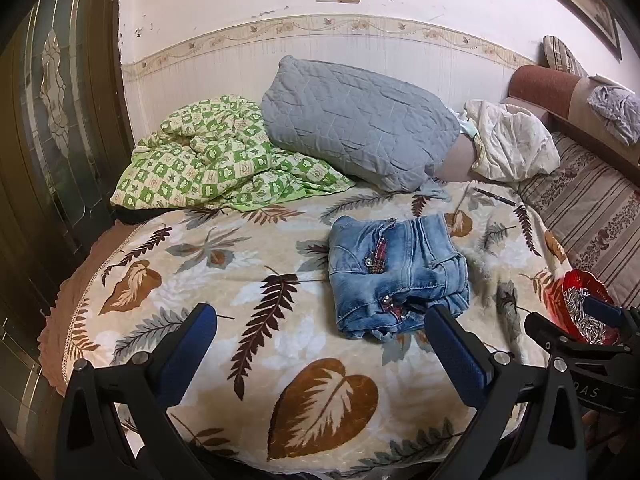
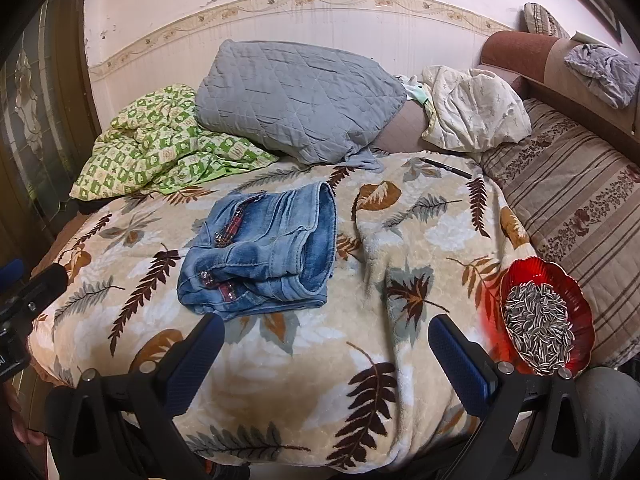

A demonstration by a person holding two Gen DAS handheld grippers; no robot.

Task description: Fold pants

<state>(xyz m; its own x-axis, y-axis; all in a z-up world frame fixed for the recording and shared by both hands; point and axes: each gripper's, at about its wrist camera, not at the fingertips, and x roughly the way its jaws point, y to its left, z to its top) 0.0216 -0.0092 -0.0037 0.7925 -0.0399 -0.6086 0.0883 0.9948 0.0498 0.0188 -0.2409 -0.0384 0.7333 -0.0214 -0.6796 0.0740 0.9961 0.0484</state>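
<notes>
Blanket (image 2: 280,360) lies bare before the jeans (image 2: 260,256) — seed bowl (image 2: 548,316) (right edge) crowds that side.

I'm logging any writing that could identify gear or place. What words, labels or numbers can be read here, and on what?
"DAS": white letters on the black body of the right tongs, cut off at the start.
A white mark on the left tongs body: cut off, unreadable.
Pen on the blanket: print too small to read.
</notes>
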